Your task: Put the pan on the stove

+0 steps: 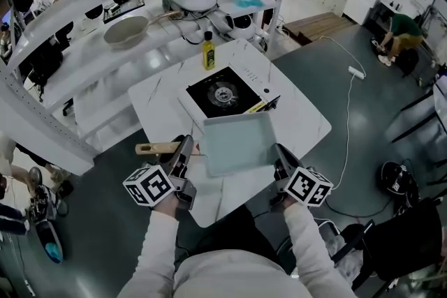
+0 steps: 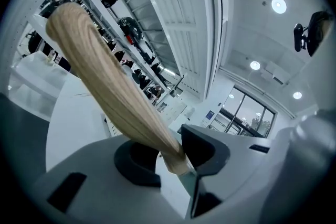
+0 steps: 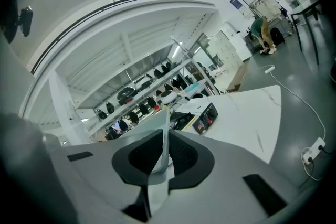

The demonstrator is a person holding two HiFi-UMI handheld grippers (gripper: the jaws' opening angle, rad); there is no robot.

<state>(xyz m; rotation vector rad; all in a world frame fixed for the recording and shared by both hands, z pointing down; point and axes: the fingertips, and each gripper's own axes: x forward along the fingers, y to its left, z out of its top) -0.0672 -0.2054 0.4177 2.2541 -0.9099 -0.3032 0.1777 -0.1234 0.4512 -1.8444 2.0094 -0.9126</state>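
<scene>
A square pan (image 1: 237, 143) is held over the table (image 1: 304, 123), just in front of the stove (image 1: 223, 94). Its wooden handle (image 1: 157, 148) is clamped in the left gripper (image 1: 184, 149). Its right edge is pinched by the right gripper (image 1: 279, 158). The pan seems lifted clear of the table, though contact cannot be ruled out.
</scene>
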